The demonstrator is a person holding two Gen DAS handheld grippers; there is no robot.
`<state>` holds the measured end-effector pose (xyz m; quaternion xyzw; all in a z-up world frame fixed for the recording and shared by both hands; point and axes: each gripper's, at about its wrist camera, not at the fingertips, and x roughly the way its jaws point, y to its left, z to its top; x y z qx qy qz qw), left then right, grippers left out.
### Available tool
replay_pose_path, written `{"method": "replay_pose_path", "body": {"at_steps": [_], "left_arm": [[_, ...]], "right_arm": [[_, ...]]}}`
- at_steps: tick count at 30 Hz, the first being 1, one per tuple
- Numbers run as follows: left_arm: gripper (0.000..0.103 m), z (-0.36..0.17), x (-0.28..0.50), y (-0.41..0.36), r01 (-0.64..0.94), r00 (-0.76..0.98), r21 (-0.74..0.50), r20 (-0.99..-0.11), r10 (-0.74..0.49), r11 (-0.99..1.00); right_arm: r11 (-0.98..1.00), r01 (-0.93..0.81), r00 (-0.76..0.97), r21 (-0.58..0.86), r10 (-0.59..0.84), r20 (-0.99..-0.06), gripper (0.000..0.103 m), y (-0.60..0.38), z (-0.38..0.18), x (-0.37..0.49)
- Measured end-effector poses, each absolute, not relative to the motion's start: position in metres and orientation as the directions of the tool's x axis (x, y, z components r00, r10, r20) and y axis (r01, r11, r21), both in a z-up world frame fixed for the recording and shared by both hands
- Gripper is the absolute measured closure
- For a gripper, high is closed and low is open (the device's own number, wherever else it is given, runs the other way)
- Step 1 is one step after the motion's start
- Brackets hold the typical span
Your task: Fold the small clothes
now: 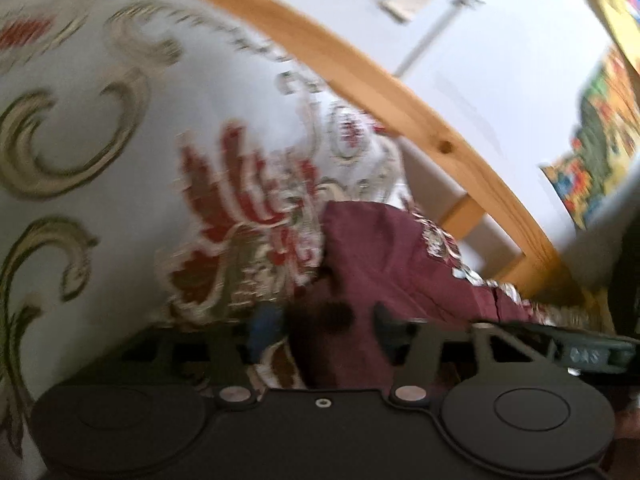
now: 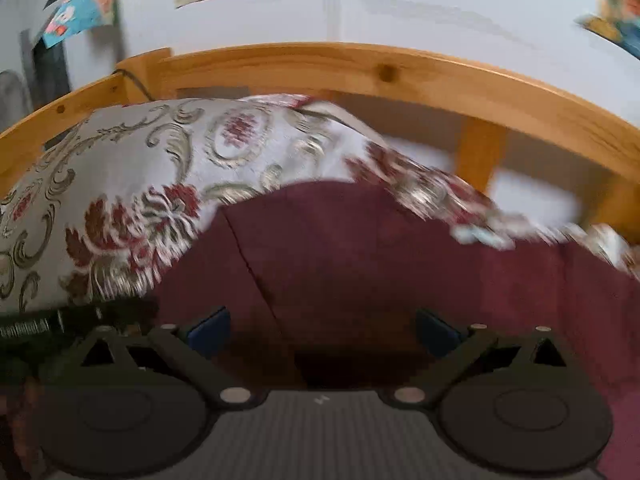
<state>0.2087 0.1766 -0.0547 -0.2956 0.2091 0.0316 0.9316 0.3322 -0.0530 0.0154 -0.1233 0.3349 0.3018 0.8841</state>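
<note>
Bedspread [image 2: 132,152] (white, with red and gold flowers) lies ahead of both grippers, maroon garment [image 2: 360,256] spread upon it. Right gripper [image 2: 322,330] hangs spread above the cloth; left gripper [image 1: 326,320] has garment between its fingers, grip blurred.

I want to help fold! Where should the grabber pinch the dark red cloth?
Probably at the dark red cloth's free upper edge, where it lies on the flowery bedcover. Come in low from the near side: the right gripper is open and already faces it. That edge looks thin and flat, so it's easy to pinch.
</note>
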Motion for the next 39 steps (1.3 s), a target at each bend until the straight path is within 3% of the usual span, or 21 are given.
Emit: {"method": "replay_pose_path", "body": {"at_steps": [4,7,12,18,24,32,39], "left_arm": [[0.032,-0.056,0.221,0.167,-0.148,0.889,-0.426,-0.454,-0.069,0.892],[0.03,-0.057,0.223,0.163,-0.132,0.882,-0.39,-0.466,-0.071,0.911],[0.018,-0.059,0.226,0.15,-0.094,0.871,-0.315,-0.486,-0.076,0.944],[0.001,-0.064,0.217,0.138,-0.061,0.864,-0.294,-0.495,-0.097,0.954],[0.001,-0.066,0.205,0.128,-0.067,0.829,-0.31,-0.546,-0.12,0.948],[0.001,-0.063,0.188,0.118,-0.037,0.738,-0.424,-0.622,-0.262,0.905],[0.001,-0.045,0.155,0.115,-0.01,0.706,-0.42,-0.646,-0.291,0.907]], "right_arm": [[0.868,-0.494,0.677,-0.041,0.355,-0.644,0.001,-0.106,0.004,0.303],[0.934,-0.357,0.686,-0.018,0.249,-0.683,0.001,-0.146,-0.007,0.289],[0.972,-0.225,0.661,0.067,0.203,-0.722,0.001,-0.199,-0.027,0.259],[0.978,-0.208,0.585,0.0,0.125,-0.802,0.001,-0.212,-0.058,0.242],[0.975,-0.217,0.599,-0.046,0.096,-0.795,0.0,-0.215,-0.065,0.226],[0.976,-0.212,0.623,-0.041,0.103,-0.775,0.001,-0.223,-0.074,0.198],[0.984,-0.176,0.62,0.035,0.139,-0.772,0.001,-0.241,-0.071,0.172]]}}
